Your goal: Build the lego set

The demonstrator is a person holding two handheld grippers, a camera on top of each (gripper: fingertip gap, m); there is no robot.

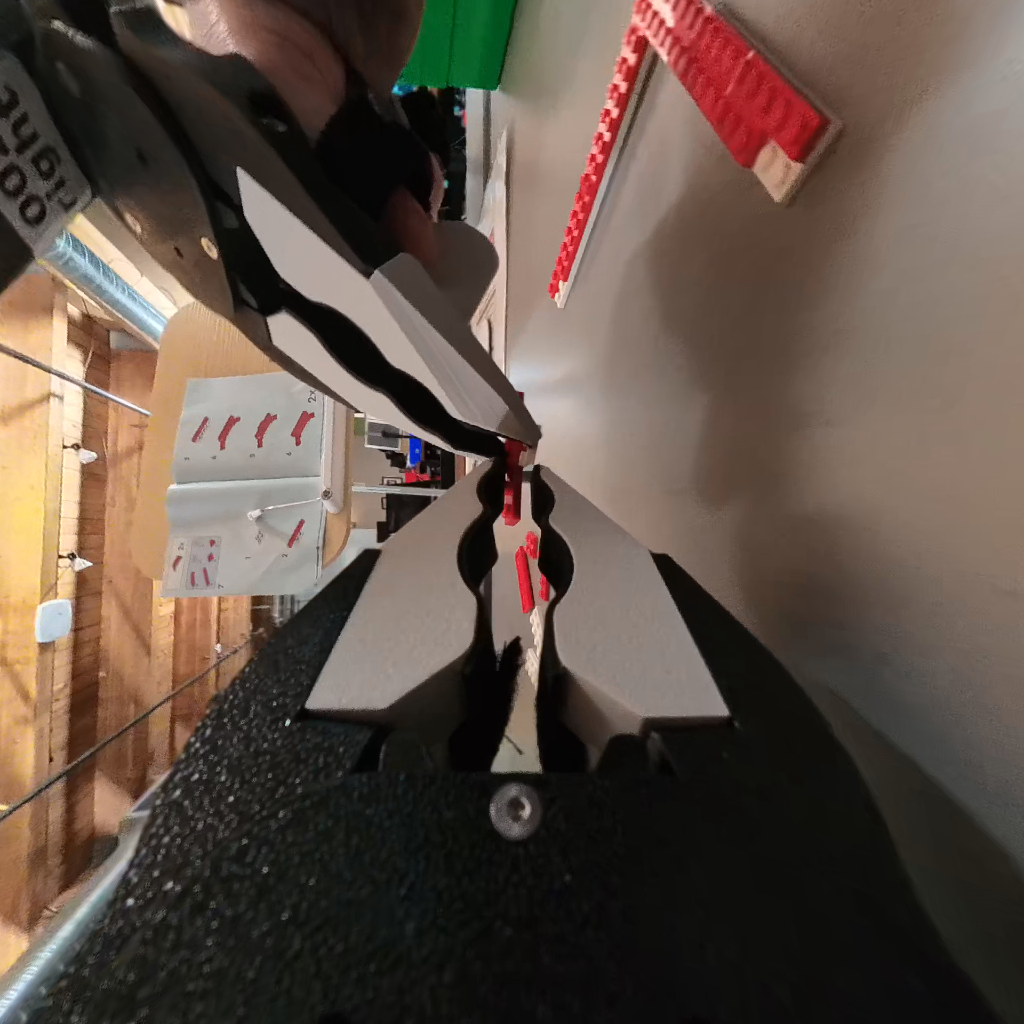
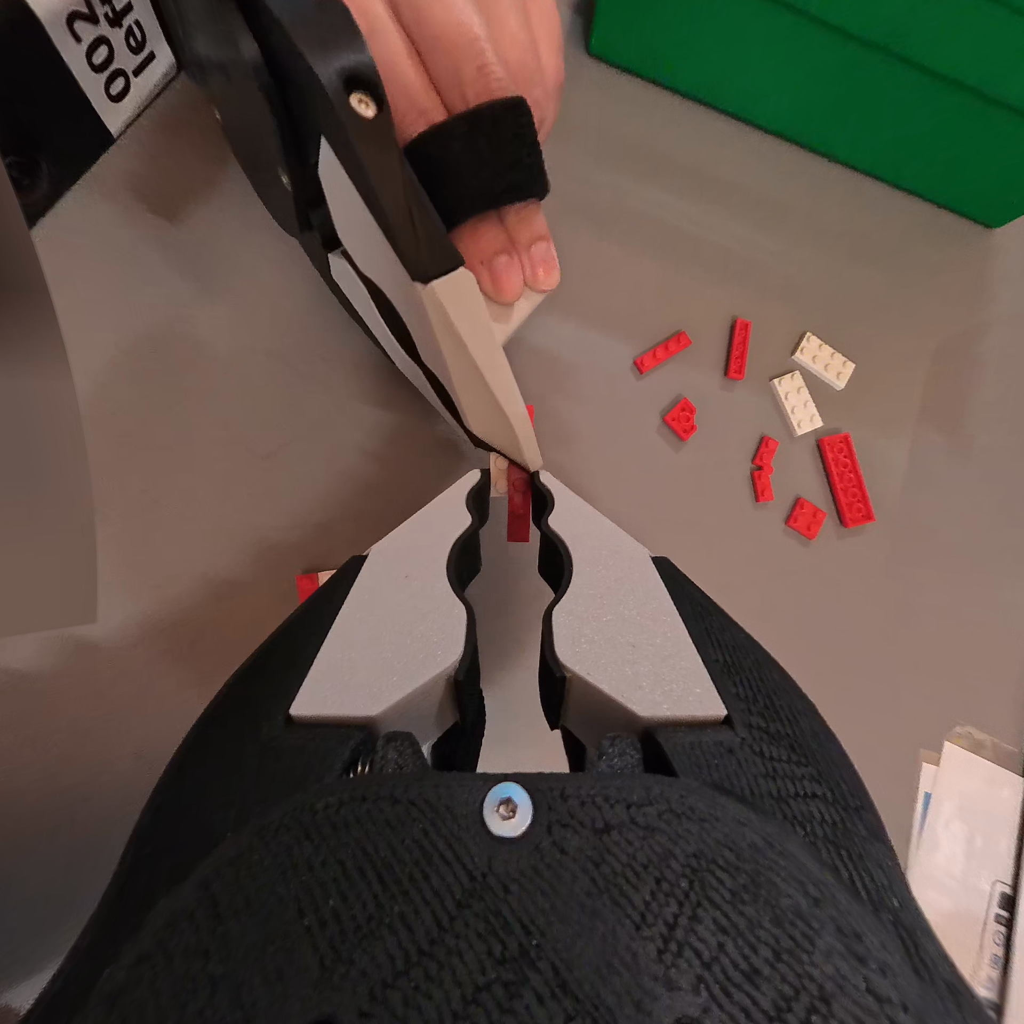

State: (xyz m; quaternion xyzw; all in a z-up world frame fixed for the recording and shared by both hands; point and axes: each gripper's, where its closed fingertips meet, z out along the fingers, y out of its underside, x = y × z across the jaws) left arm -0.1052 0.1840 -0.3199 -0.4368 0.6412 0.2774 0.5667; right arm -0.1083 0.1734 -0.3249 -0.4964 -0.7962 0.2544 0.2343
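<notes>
In the right wrist view my right gripper (image 2: 508, 476) is closed on a small red plate (image 2: 518, 512) with a white piece (image 2: 498, 474) at its far end. The left gripper (image 2: 526, 460) comes in from the upper left, its tips shut on the same small assembly. In the left wrist view my left gripper (image 1: 514, 466) pinches the red piece (image 1: 512, 490), and the right gripper (image 1: 523, 438) meets it tip to tip from the upper left. The assembly is held just above the grey table (image 2: 221, 388).
Loose red plates (image 2: 846, 479) and white bricks (image 2: 796, 402) lie to the right. A green box (image 2: 831, 94) stands behind them. A finished red section (image 1: 737, 94) and a red strip (image 1: 598, 166) lie on the table. An open instruction booklet (image 1: 249, 482) stands at the back. Papers (image 2: 969, 859) lie near right.
</notes>
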